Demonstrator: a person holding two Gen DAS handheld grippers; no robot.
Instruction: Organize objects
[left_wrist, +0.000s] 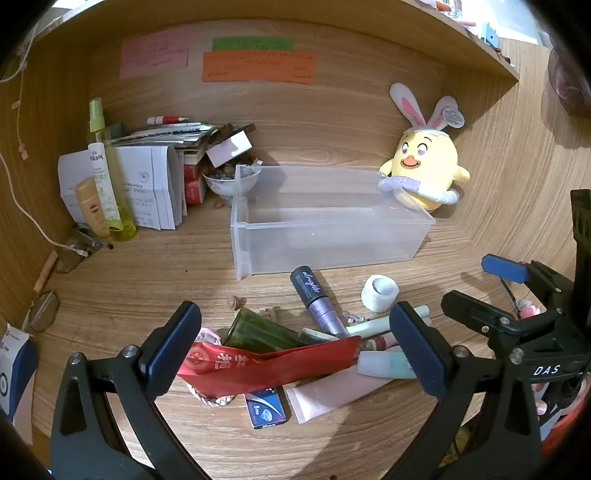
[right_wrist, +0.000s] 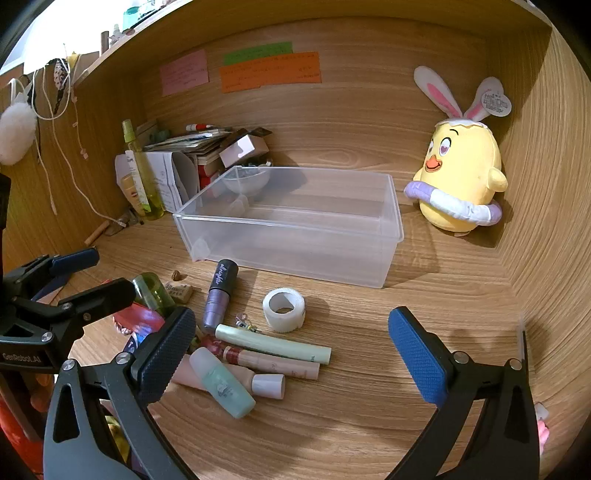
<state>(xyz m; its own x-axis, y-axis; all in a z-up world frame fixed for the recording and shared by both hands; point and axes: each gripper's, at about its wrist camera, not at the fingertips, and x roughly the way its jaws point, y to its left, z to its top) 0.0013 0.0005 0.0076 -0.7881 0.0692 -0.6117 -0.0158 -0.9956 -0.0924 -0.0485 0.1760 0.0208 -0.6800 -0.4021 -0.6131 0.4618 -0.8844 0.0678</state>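
1. Crowding the wooden desk (right_wrist: 369, 424) in front of the clear plastic bin (right_wrist: 291, 225) is a loose pile of cosmetics: a purple mascara tube (right_wrist: 218, 295), a white tape roll (right_wrist: 283, 309), a pale green tube (right_wrist: 273, 346) and a mint bottle (right_wrist: 223, 382).
2. Left gripper (left_wrist: 295, 354) hangs over the pile with its jaws spread wide, nothing between the pads; right gripper (right_wrist: 291, 358) is likewise wide open and empty, over bare wood just right of the pile.
3. Left wrist view alone shows a red packet (left_wrist: 269, 363), a blue blade box (left_wrist: 265, 406) and a pink tube (left_wrist: 332, 395); eyeglasses (left_wrist: 44, 310) lie at the far left.
4. Behind the bin stand a yellow spray bottle (left_wrist: 107, 177), folded papers (left_wrist: 155, 188) and a bowl (left_wrist: 229, 182); a plush chick (right_wrist: 461, 177) with rabbit ears sits to the right.
5. Bin walls are translucent, smooth and rectangular, and it is empty; gripper pads are blue and knurled.
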